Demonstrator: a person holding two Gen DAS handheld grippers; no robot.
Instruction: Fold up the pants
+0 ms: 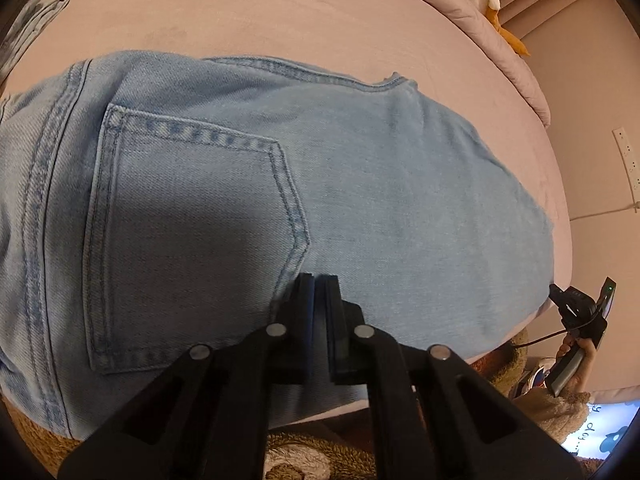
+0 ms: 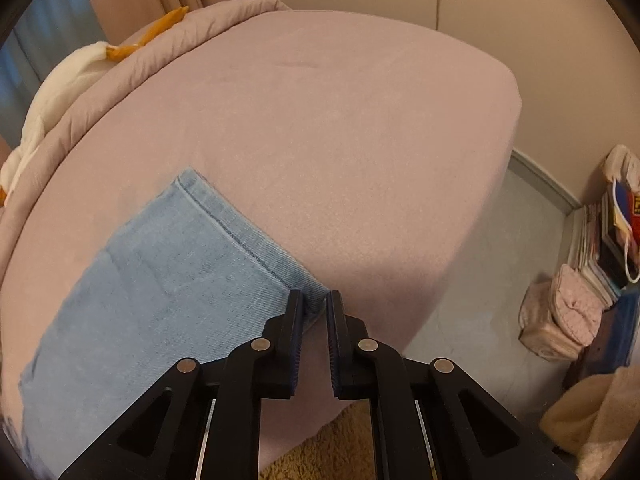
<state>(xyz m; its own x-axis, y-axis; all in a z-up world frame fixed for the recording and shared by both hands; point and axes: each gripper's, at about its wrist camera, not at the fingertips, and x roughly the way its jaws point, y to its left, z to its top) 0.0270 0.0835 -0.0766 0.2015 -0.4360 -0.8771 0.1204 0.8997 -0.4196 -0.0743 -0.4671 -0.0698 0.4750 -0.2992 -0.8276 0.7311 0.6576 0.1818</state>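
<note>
Pink bedding (image 1: 280,12) is spread beneath light-blue jeans (image 1: 248,184), which fill the frame's middle. Above their back pocket (image 1: 192,232) the left gripper (image 1: 319,280) is seen nearly closed, empty. At lower centre, the right gripper (image 2: 313,300) is parted around the hem corner (image 2: 312,286).

The jeans (image 1: 248,200) run past the left wrist view's left edge.
</note>
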